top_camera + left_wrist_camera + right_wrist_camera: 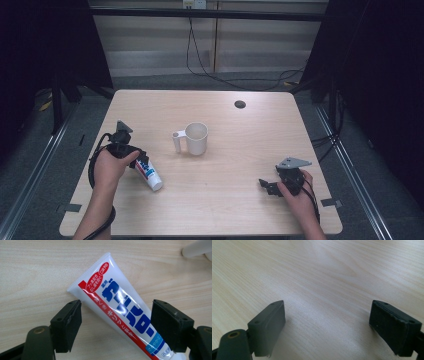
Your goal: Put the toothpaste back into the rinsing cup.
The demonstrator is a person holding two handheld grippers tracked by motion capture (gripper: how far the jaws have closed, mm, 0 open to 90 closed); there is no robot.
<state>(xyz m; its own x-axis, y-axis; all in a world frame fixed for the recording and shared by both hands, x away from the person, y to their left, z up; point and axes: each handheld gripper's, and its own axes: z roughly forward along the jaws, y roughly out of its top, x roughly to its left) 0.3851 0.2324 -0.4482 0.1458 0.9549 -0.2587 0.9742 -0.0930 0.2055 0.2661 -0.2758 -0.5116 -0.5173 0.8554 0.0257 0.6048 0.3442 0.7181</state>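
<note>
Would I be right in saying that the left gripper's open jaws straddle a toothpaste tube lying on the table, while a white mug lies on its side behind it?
Not quite: the white mug stands upright, its mouth facing up, as the high view shows. The rest holds: the left gripper has its open jaws either side of the toothpaste tube, which lies on the table.

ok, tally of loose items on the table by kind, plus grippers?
Toothpaste tube: 1
White mug: 1
Left gripper, jaws open either side of the tube: 1
Right gripper, jaws open over bare table: 1
Total: 4
</note>
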